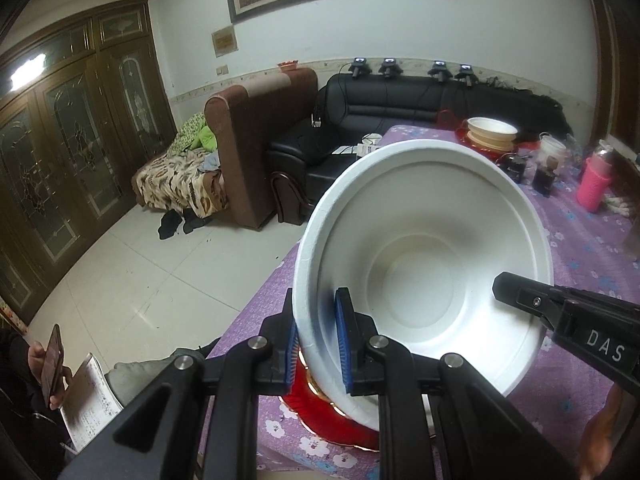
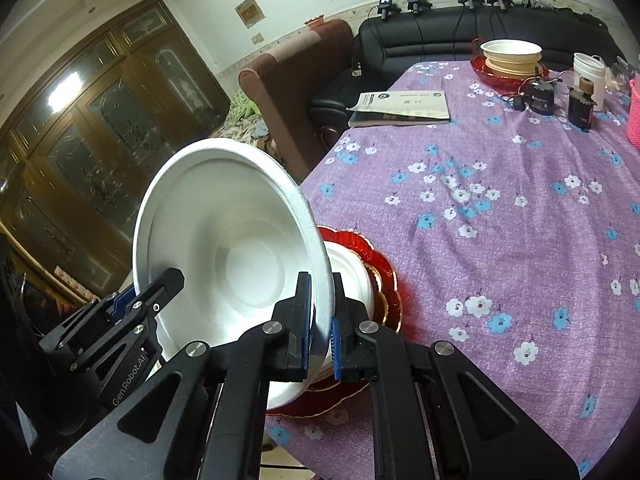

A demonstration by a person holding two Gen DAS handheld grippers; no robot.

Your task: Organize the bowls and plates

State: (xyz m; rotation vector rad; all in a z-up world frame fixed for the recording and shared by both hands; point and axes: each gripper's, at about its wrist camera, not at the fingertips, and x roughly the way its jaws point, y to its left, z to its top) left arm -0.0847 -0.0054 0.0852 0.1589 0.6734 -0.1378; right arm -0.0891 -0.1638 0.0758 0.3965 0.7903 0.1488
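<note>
Both grippers are clamped on the rim of the same white foam bowl (image 1: 420, 276), which is tilted up on edge with its hollow facing the cameras. The left gripper (image 1: 318, 344) pinches the rim on its side, one blue pad inside the bowl and one outside; the right gripper (image 2: 320, 320) does the same on the opposite rim. Each view catches the other tool only in part: the left wrist view shows one black finger of the right gripper reaching in from the right, and the right wrist view shows the left gripper at the bowl's far rim. Just under and beyond the held bowl sits a red plate (image 2: 384, 276) with gold-edged scallops at the near corner of the table; the right wrist view shows another white bowl (image 2: 352, 276) nested on it, which the left view hides almost wholly behind the held bowl. The tilted bowl seems to touch that stack at its lower edge, though the fingers cover the spot. Well ahead of the right gripper lie a booklet (image 2: 400, 108), a second stack of cream bowls (image 2: 512, 58) on a red plate, and small black boxes (image 2: 542, 98) on the purple flowered cloth (image 2: 500, 220). To the left gripper's left, a seated person's hand holds a phone (image 1: 54, 364).
</note>
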